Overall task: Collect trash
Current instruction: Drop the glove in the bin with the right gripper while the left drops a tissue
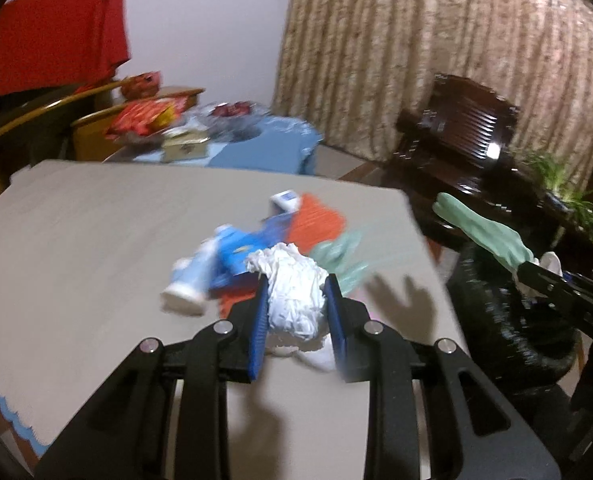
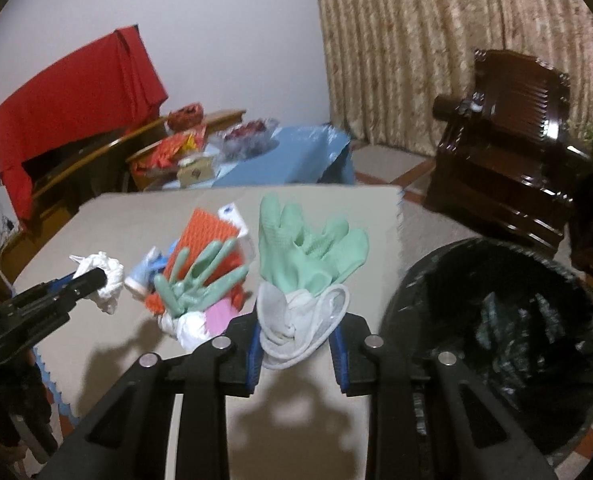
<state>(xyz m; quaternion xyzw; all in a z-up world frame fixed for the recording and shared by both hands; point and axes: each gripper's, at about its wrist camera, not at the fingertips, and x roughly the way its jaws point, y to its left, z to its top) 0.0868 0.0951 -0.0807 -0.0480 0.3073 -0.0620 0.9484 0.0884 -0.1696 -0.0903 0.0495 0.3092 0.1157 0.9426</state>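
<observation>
My left gripper (image 1: pixel 296 296) is shut on a crumpled white tissue (image 1: pixel 294 290), held just above the grey table (image 1: pixel 96 240); it also shows in the right wrist view (image 2: pixel 100 276). My right gripper (image 2: pixel 298 344) is shut on a green rubber glove (image 2: pixel 304 248) with a white lining, held above the table's right edge beside the black-lined trash bin (image 2: pixel 496 320). In the left wrist view this glove (image 1: pixel 480 232) hangs over the bin (image 1: pixel 508 320). A trash pile stays on the table: a second green glove (image 2: pixel 200 276), an orange mesh piece (image 2: pixel 208 240), a blue-and-white bottle (image 1: pixel 200 276), blue packaging (image 1: pixel 252 248).
A dark wooden armchair (image 2: pixel 508 152) stands behind the bin. A blue-covered side table (image 2: pixel 280 156) with snacks and a box sits beyond the grey table. A red cloth (image 2: pixel 76 104) drapes over furniture at the left. A curtain (image 2: pixel 436 40) covers the back wall.
</observation>
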